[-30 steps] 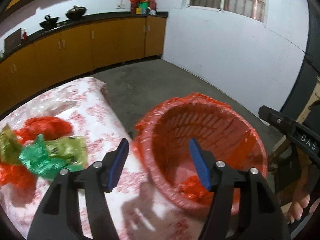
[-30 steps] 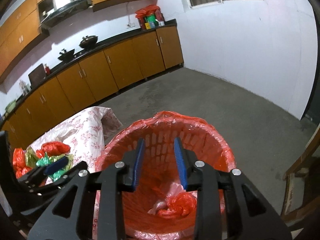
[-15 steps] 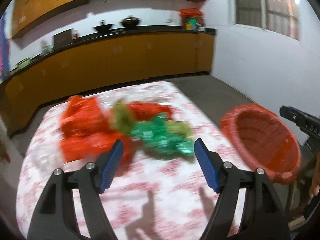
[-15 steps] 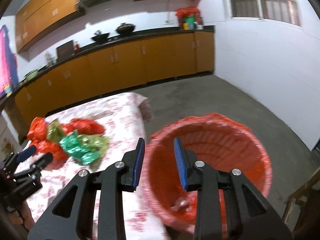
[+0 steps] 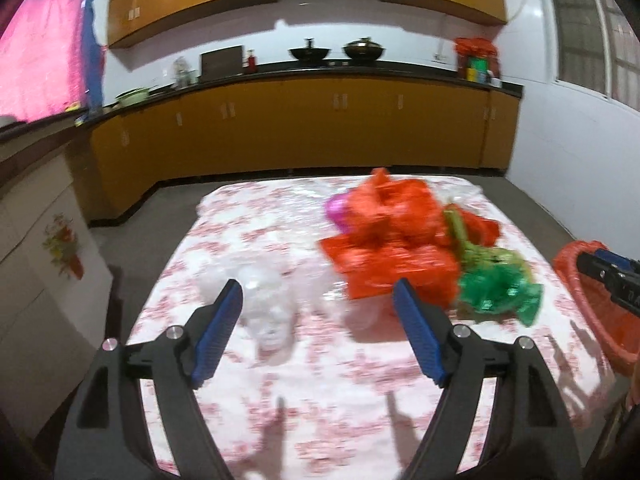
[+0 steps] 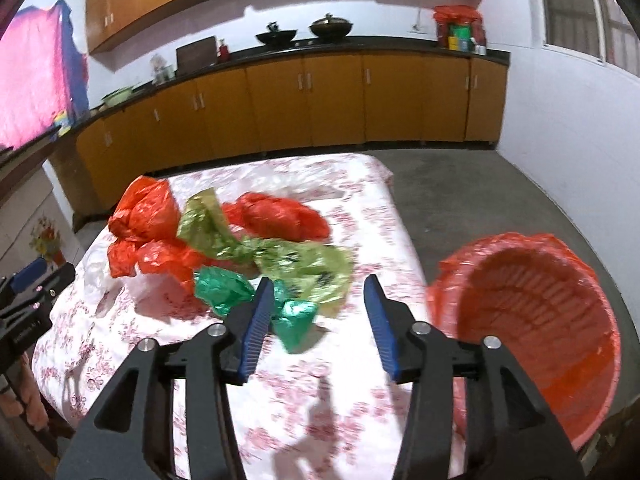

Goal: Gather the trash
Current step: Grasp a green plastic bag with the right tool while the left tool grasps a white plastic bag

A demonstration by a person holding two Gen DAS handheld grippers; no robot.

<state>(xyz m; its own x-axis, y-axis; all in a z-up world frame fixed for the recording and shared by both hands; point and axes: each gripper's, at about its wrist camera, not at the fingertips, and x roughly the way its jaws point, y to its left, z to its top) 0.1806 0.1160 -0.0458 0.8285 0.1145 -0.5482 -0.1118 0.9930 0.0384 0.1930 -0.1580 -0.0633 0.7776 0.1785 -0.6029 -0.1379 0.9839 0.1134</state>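
Both claws have swung away from the basket since a second ago and now face the trash heap on the worktop (image 5: 280, 380), which is draped in a white cloth with a red floral print. Left claw (image 5: 318, 326) hovers above the near half of the cloth with its blue-padded fingers spread wide and nothing between them; ahead of it lie crumpled clear plastic (image 5: 268, 304) and, just beyond the right finger, the red bags (image 5: 392, 248). Right claw (image 6: 318, 322) has widened since the earlier frame and is likewise empty, its gap hanging above the green wrapper (image 6: 256, 300) at the near edge of the heap. Touching that wrapper farther back is an olive-green bag (image 6: 296, 260), and behind it sit more red bags, one bundle at the heap's left (image 6: 144, 216) and another at its far side (image 6: 280, 216). A red-lined basket (image 6: 532, 320) stands on the floor just beside the worktop's right edge. Along the far wall runs a counter (image 6: 360, 46) with orange cabinets (image 6: 320, 108) below and two dark pots (image 6: 304, 32) on top.
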